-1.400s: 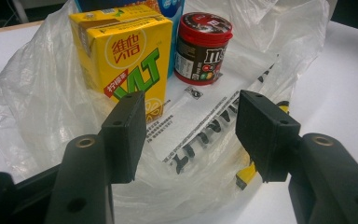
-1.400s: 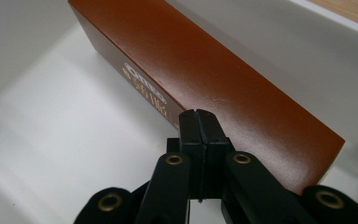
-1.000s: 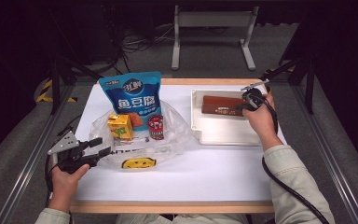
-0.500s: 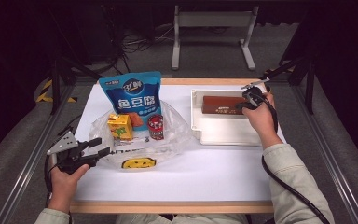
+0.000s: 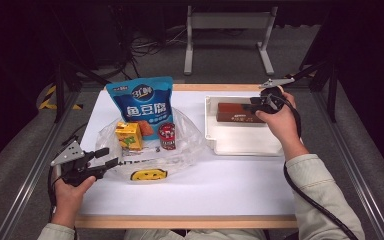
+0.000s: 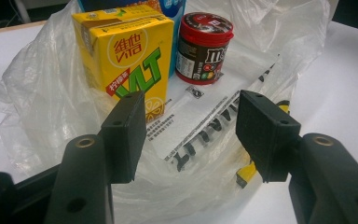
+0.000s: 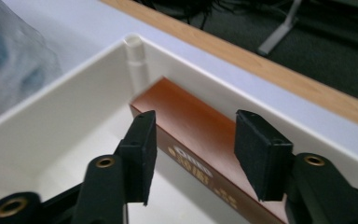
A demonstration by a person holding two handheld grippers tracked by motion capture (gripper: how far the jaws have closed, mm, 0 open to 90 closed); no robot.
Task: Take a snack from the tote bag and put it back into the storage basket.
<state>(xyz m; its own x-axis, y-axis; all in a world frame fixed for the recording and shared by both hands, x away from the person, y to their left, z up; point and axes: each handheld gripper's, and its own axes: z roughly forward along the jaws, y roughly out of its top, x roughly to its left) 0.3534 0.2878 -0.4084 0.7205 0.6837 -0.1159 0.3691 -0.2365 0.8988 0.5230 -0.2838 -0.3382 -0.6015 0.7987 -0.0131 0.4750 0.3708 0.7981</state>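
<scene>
A brown box (image 5: 237, 112) lies along the far wall of the white tray (image 5: 240, 150) at the right. My right gripper (image 5: 254, 104) hovers just above the box's right end. Its jaws have just been opening, and they stand apart on either side of the brown box (image 7: 191, 116) without pressing on it. In the right gripper view, that gripper (image 7: 193, 123) looks down into the tray (image 7: 74, 116). My left gripper (image 5: 107, 156) rests open at the near left edge of a clear plastic bag (image 5: 185, 145). Nothing but bag film (image 6: 42, 93) lies under the left gripper (image 6: 191, 121).
On the bag stand a yellow drink carton (image 5: 129, 135) (image 6: 126, 51) and a red-lidded candy tub (image 5: 167, 136) (image 6: 204, 46). A blue snack pouch (image 5: 142, 102) stands behind them. Bare white tabletop lies in front, and the wooden table edge runs behind the tray.
The right gripper has opened off the brown box and lifted slightly. The box stays in the tray. The left gripper has not moved.
</scene>
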